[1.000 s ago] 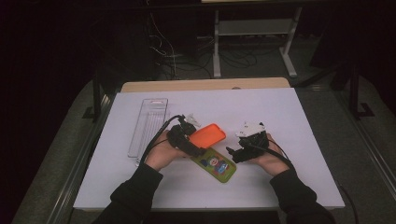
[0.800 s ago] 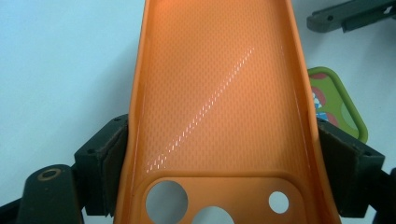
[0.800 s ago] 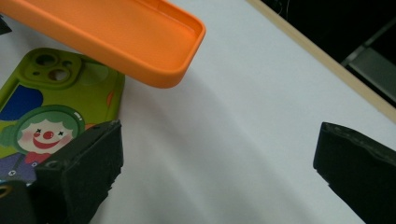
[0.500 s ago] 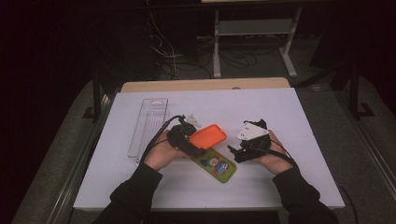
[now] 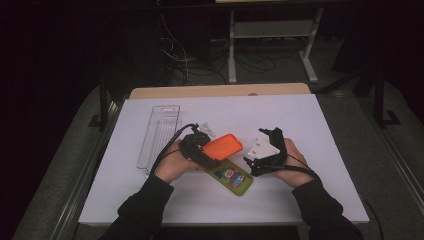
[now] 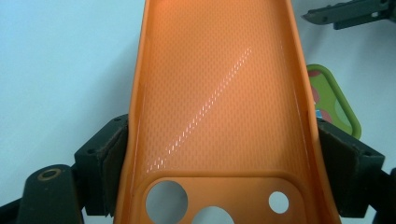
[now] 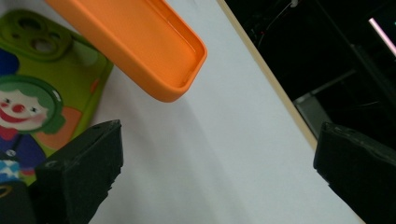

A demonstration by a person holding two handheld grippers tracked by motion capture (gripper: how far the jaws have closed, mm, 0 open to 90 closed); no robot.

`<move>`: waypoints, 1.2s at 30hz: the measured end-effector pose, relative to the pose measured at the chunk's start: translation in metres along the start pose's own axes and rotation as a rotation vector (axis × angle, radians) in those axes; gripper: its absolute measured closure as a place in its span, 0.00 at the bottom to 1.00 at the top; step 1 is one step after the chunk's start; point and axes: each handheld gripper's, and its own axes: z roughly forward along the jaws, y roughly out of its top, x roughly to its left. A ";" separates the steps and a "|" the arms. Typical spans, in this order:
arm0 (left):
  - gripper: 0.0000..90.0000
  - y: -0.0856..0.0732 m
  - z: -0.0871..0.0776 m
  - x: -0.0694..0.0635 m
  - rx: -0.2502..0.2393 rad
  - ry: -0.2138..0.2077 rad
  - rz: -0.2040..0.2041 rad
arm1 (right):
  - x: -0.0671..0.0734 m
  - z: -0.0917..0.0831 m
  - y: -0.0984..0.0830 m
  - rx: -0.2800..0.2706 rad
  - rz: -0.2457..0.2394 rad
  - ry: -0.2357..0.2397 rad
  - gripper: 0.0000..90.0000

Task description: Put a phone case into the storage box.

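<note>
- High view: the left gripper [image 5: 212, 148] sits near the middle of the white table [image 5: 310, 120]. Its jaws pinch the orange phone case [image 5: 223, 146] by the two long sides. The case is raised at a tilt, with its free end pointing toward the right gripper [image 5: 252, 159].
- High view: the green phone case [image 5: 231, 176] lies flat on the table just below the orange phone case, partly under it. Its printed side faces up.
- High view: the right gripper is just to the right of both cases, apart from them, with its jaws spread and nothing between them.
- High view: a clear plastic tray [image 5: 159, 132] lies lengthwise to the left of the left gripper, well apart from the cases.
- Left gripper view: the two black pads [image 6: 109, 163] press on the outer side walls of the orange phone case [image 6: 215, 93]. The open inner face of the case is toward the camera, and the camera cut-outs are at the near end. A corner of the green phone case [image 6: 329, 100] shows to the right, on the table beneath.
- Right gripper view: the jaws stand wide apart over bare table [image 7: 224, 154]. The rounded end of the orange phone case [image 7: 140, 46] hangs ahead and above, not touching them. The green phone case [image 7: 42, 93], with a clown print, lies at the left beside the left-hand jaw.
</note>
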 end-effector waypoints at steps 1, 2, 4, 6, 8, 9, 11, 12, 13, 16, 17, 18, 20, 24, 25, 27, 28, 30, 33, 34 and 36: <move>0.17 0.000 0.000 0.000 -0.002 -0.001 -0.003 | 0.000 0.000 0.000 0.000 0.000 0.000 0.01; 0.17 0.000 0.001 -0.001 -0.014 0.000 -0.014 | 0.001 0.000 0.001 0.003 -0.016 -0.007 0.01; 0.17 0.000 0.001 -0.002 -0.017 -0.003 -0.018 | 0.005 -0.001 0.003 -0.005 -0.057 -0.041 0.01; 0.17 0.000 0.001 -0.002 -0.019 -0.003 -0.018 | 0.006 -0.001 0.003 -0.010 -0.073 -0.054 0.01; 0.17 0.000 0.001 -0.003 -0.023 -0.003 -0.020 | 0.009 -0.002 0.005 -0.017 -0.100 -0.072 0.01; 0.17 0.000 0.001 -0.003 -0.019 -0.007 -0.014 | 0.011 -0.002 0.006 -0.017 -0.114 -0.083 0.01; 0.17 0.001 0.000 -0.003 -0.015 -0.008 -0.012 | 0.013 -0.002 0.007 -0.015 -0.160 -0.101 0.01; 0.17 0.001 0.000 -0.003 -0.015 -0.008 -0.012 | 0.015 -0.002 0.008 -0.019 -0.182 -0.113 0.01; 0.17 0.001 0.000 -0.003 -0.015 -0.007 -0.011 | 0.015 -0.002 0.008 -0.019 -0.182 -0.113 0.01; 0.17 0.001 0.001 -0.004 -0.018 -0.008 -0.009 | 0.021 -0.001 0.011 -0.038 -0.294 -0.146 0.01; 0.17 0.001 0.001 -0.005 -0.027 -0.008 -0.028 | 0.023 -0.001 0.011 -0.033 -0.306 -0.143 0.01; 0.17 0.001 0.001 -0.005 -0.026 -0.008 -0.028 | 0.025 -0.001 0.012 -0.036 -0.324 -0.156 0.01; 0.17 0.001 0.001 -0.005 -0.020 -0.009 -0.017 | 0.026 0.000 0.012 -0.041 -0.350 -0.167 0.01; 0.17 0.001 0.001 -0.004 -0.009 -0.011 -0.002 | 0.034 0.002 0.012 -0.036 -0.407 -0.190 0.01; 0.17 0.001 0.000 -0.004 -0.006 -0.012 0.004 | 0.036 0.002 0.013 -0.045 -0.426 -0.199 0.01; 0.17 0.001 0.000 -0.004 -0.002 -0.011 0.011 | 0.037 0.003 0.013 -0.049 -0.435 -0.216 0.01; 0.17 0.001 0.000 -0.005 -0.004 -0.013 0.009 | 0.038 0.003 0.013 -0.047 -0.453 -0.217 0.01; 0.17 0.002 0.000 -0.006 -0.010 -0.012 0.014 | 0.044 0.004 0.013 -0.050 -0.464 -0.228 0.01; 0.17 0.003 0.001 -0.007 -0.004 -0.015 0.024 | 0.047 0.005 0.014 -0.048 -0.483 -0.232 0.02; 0.17 0.003 0.002 -0.009 -0.015 -0.014 0.011 | 0.049 0.005 0.013 -0.049 -0.490 -0.238 0.03; 0.17 0.003 0.002 -0.009 -0.006 -0.016 0.032 | 0.052 0.005 0.014 -0.054 -0.501 -0.243 0.05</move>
